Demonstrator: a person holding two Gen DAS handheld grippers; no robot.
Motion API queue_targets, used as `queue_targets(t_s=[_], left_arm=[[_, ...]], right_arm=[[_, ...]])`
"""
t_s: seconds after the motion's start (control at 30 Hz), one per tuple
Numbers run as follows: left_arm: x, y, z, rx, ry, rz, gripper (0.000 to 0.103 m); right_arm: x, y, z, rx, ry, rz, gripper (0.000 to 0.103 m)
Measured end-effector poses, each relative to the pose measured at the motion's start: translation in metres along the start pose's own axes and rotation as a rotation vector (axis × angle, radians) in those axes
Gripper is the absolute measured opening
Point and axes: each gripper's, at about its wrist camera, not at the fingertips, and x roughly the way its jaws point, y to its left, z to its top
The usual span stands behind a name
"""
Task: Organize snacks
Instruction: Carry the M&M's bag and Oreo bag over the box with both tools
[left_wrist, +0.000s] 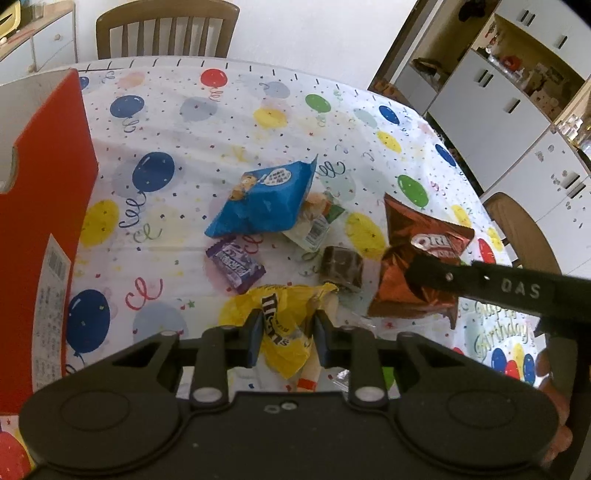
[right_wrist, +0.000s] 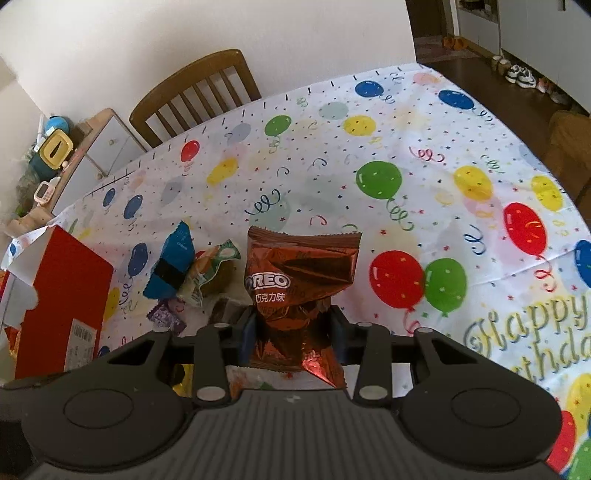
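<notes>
A yellow M&M's bag (left_wrist: 284, 317) lies on the balloon tablecloth (left_wrist: 177, 122), bunched between the fingers of my left gripper (left_wrist: 287, 332), which is shut on it. My right gripper (right_wrist: 294, 332) is shut on a brown foil Oreo bag (right_wrist: 301, 280) and holds it upright; from the left wrist the same bag (left_wrist: 410, 254) is pinched by the black right gripper (left_wrist: 417, 273). Loose on the cloth are a blue cookie bag (left_wrist: 262, 199), a purple candy pack (left_wrist: 236, 264), a dark wrapped cake (left_wrist: 341, 266) and a green-white packet (left_wrist: 314, 225). A red cardboard box (left_wrist: 44, 192) stands at the left.
Wooden chairs stand at the table's far side (left_wrist: 166, 29) and right side (left_wrist: 524, 229). White cabinets (left_wrist: 509, 96) line the right wall. A low cupboard with small items (right_wrist: 92, 147) is at the far left. A "Happy Birthday" print (right_wrist: 532, 325) marks the cloth's near right.
</notes>
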Motion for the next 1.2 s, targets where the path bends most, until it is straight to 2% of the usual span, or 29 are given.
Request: queue_targets(t_s=[0.17, 0.47, 0.83, 1.2], left_arm=[[-0.013, -0.001, -0.002, -0.01, -0.008, -0.026, 0.025], [-0.054, -0.007, -0.004, 0.006, -0.047, -0.061, 0.026], [-0.106, 0.019, -0.001, -0.022, -0.098, -0.025, 0.026], [-0.153, 0.074, 0.015, -0.072, -0.184, 0.044, 0.026]], right_arm=[[-0.023, -0.001, -0.007, -0.012, -0.014, 0.013, 0.039], [-0.066, 0.023, -0.019, -0.092, -0.026, 0.042, 0.039], [-0.094, 0.07, -0.024, -0.172, -0.039, 0.088, 0.038], [-0.099, 0.139, -0.022, -0.261, -0.053, 0.142, 0.039]])
